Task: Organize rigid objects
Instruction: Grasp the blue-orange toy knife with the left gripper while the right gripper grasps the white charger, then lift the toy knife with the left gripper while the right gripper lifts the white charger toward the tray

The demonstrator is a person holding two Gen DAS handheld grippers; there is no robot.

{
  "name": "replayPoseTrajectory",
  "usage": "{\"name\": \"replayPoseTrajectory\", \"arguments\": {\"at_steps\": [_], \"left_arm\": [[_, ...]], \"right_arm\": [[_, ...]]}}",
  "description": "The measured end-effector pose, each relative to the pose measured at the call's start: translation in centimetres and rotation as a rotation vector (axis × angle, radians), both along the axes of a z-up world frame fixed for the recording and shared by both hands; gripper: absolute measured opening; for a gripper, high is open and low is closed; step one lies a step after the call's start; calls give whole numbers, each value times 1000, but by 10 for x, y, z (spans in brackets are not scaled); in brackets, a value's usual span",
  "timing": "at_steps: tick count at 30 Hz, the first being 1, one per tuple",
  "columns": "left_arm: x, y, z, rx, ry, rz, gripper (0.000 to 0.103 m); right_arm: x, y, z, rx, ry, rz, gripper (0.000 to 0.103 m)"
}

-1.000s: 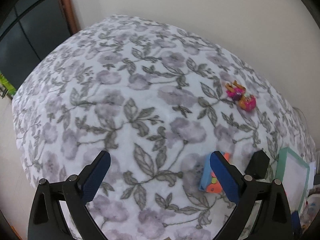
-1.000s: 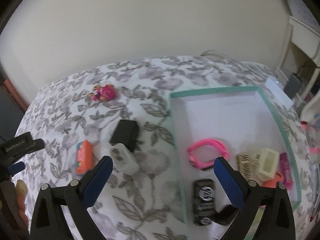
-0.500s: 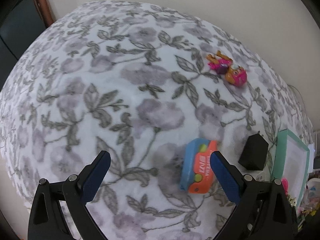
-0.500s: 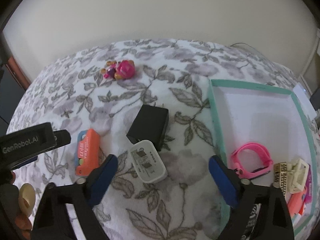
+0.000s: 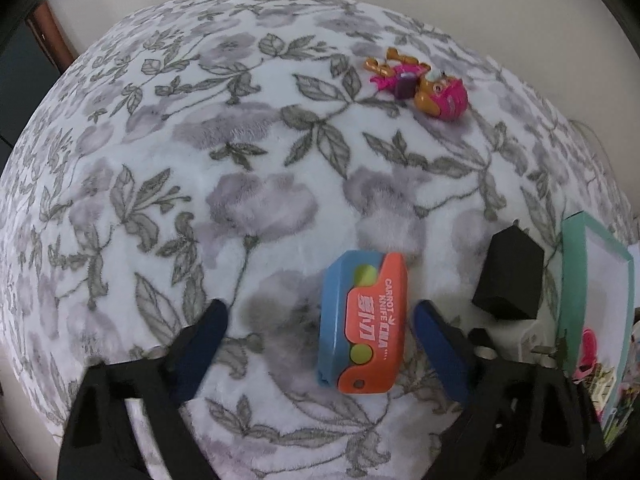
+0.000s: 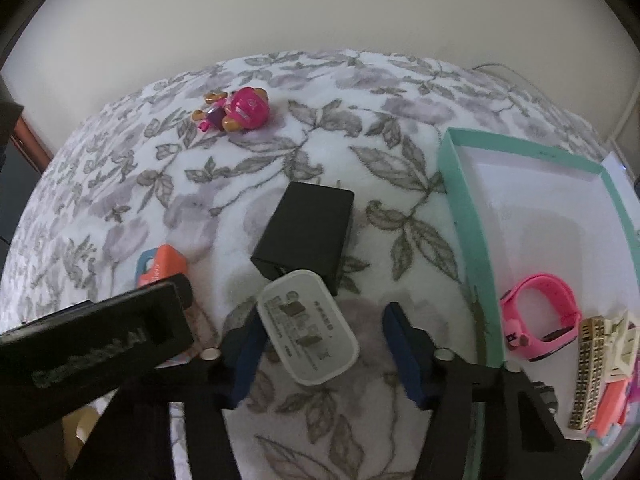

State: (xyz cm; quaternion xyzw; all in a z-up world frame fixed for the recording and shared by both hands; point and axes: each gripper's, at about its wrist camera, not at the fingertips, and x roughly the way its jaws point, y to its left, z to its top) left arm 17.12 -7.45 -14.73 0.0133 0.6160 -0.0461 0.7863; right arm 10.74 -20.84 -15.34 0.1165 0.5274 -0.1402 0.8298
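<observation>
An orange and blue carrot knife toy [image 5: 363,323] lies on the floral blanket between the open jaws of my left gripper [image 5: 318,324], closer to the right finger. My right gripper [image 6: 322,338] is open around a white plug adapter [image 6: 307,328], its left finger touching or nearly touching the adapter. A black charger [image 6: 306,232] lies just behind the adapter and also shows in the left wrist view [image 5: 508,274]. A pink and orange toy figure [image 5: 424,86] lies farther back, and shows in the right wrist view too [image 6: 236,114]. The knife toy's tip [image 6: 160,266] peeks out behind the left gripper's body.
A teal-rimmed white box [image 6: 464,216] sits to the right, holding a pink watch [image 6: 540,312], a gold comb-like piece [image 6: 586,372] and several small items. The left gripper's black body [image 6: 96,344] crosses the lower left of the right wrist view. A wall stands behind the bed.
Both grippers have moved forward and down. The knife toy now lies between the left fingers, and the white adapter now lies between the right fingers, which have narrowed.
</observation>
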Motion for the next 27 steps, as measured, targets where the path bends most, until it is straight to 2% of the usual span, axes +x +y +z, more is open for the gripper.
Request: {"name": "replayPoseTrajectory", "arguments": {"at_steps": [3, 7, 8, 19, 27], "left_arm": [[-1, -3, -4, -9, 12, -9, 77], [-4, -10, -2, 10, -2, -29, 47], [-4, -10, -2, 17, -3, -33, 44], [-5, -17, 0, 56, 0, -37, 44], [-13, -16, 27, 47, -37, -29, 44]], "right_arm": [[-1, 0, 1, -2, -4, -6, 51], [-4, 1, 3, -3, -4, -2, 37], [-5, 1, 3, -6, -2, -1, 37], [-15, 0, 4, 19, 13, -21, 36], [-24, -9, 9, 68, 15, -71, 36]]}}
